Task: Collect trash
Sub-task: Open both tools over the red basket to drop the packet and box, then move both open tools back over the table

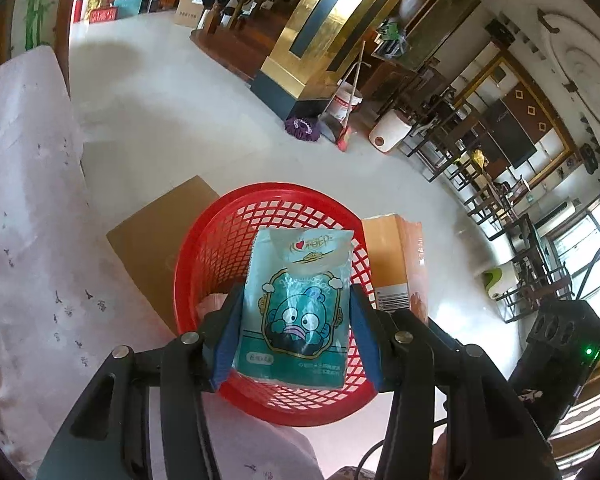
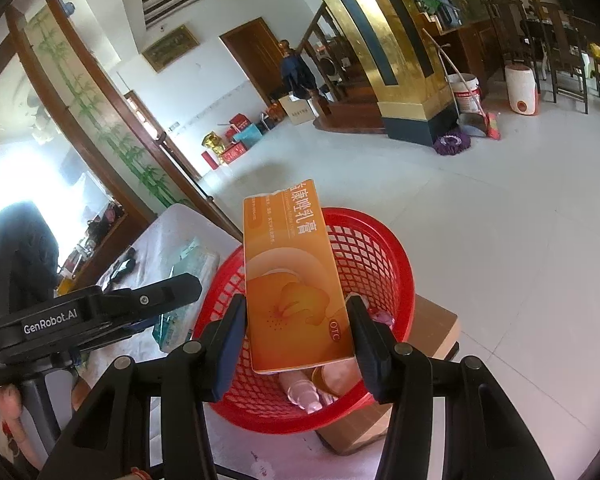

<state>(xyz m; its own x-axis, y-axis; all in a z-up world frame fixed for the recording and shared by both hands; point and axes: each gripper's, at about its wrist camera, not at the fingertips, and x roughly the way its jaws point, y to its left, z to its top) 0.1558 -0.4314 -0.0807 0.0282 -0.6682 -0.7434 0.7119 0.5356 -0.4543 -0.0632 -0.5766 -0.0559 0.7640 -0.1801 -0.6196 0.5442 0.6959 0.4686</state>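
A red mesh basket (image 1: 204,264) stands on a cardboard box past the edge of a cloth-covered table. My left gripper (image 1: 296,304) is shut on a teal tissue pack (image 1: 300,304) with a cartoon face, held over the basket. My right gripper (image 2: 296,312) is shut on an orange medicine box (image 2: 292,280), held over the same basket (image 2: 384,264). The orange box also shows at the right in the left wrist view (image 1: 400,264). Some pale trash (image 2: 312,388) lies in the basket bottom. The left gripper body (image 2: 80,316) shows at the left of the right wrist view.
The table has a pale pink cloth (image 1: 24,216). The cardboard box (image 1: 156,232) sits under the basket on a white tiled floor (image 1: 172,112). A gold pillar (image 1: 312,40), a bucket with a broom (image 1: 344,100) and wooden chairs (image 1: 496,200) stand farther off.
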